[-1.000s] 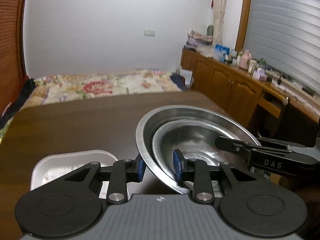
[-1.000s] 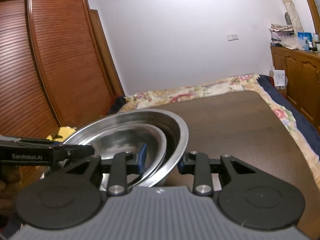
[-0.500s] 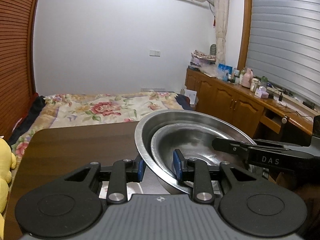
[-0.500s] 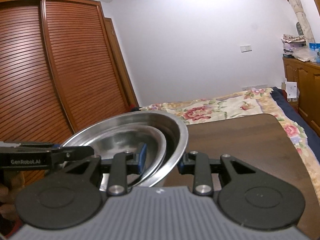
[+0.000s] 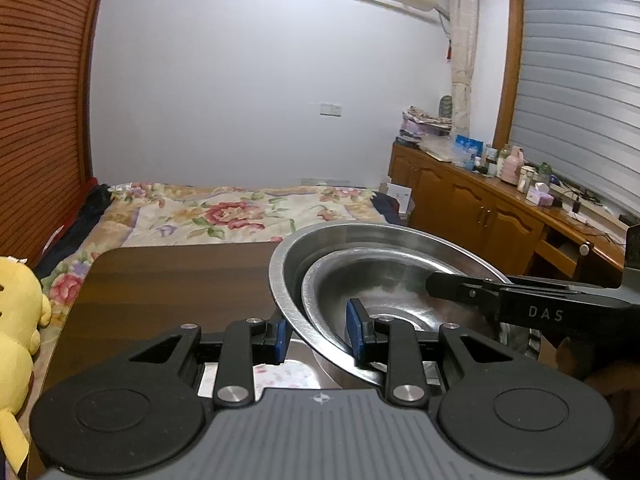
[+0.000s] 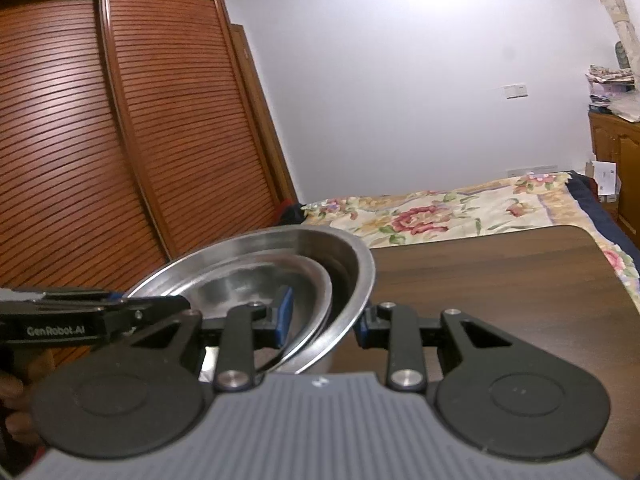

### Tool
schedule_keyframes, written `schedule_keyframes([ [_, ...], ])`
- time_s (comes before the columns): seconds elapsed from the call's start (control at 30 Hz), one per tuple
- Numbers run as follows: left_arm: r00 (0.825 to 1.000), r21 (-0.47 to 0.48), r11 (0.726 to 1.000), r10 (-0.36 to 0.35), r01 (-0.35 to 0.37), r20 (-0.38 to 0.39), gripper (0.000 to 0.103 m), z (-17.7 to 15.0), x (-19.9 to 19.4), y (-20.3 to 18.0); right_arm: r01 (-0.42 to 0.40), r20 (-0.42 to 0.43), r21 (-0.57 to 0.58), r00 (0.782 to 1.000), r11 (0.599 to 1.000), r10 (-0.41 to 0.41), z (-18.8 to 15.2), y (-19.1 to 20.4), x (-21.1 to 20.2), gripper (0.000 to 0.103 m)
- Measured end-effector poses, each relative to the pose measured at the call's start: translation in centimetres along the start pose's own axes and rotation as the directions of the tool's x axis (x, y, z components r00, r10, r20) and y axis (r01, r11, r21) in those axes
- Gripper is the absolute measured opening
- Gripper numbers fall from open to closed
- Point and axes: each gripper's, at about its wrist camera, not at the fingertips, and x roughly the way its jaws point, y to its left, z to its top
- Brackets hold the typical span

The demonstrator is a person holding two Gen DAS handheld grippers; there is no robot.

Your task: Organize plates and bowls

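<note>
Bedroom table (image 5: 168, 280) lay below – we held two nested bowls (image 5: 384, 276), each gripper (image 5: 316, 334) (image 6: 325, 320) clamped on opposite rims; stacking looked done, setting down remained.

Counter: dark brown wooden counter (image 5: 168, 280) with rounded corners, its far edge meeting the bed.
On the counter: a white tray with a faint pink floral print (image 5: 276, 372), near edge, mostly hidden behind the jaws.
Bed: floral quilt (image 5: 224, 212); a yellow plush toy (image 5: 16, 320) beside the counter's left edge.
</note>
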Motion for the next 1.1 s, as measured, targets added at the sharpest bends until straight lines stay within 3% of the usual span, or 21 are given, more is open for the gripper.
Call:
schedule_keyframes([
  [0.63, 0.996, -0.067, 0.995, 0.068, -0.072, -0.063, 0.031, -3.3, 0.3, 4.9, -0.039, -0.13, -0.058, 0.991, 0.998, 0.031, -2.6, 3.5, 4.2, 0.033],
  [1.1, 0.988, -0.079, 0.99, 0.107, -0.116, -0.11, 0.031, -4.8, 1.7, 5.9, -0.048, -0.177, -0.072, 0.984, 0.996, 0.034, -3.4, 4.2, 5.2, 0.033],
])
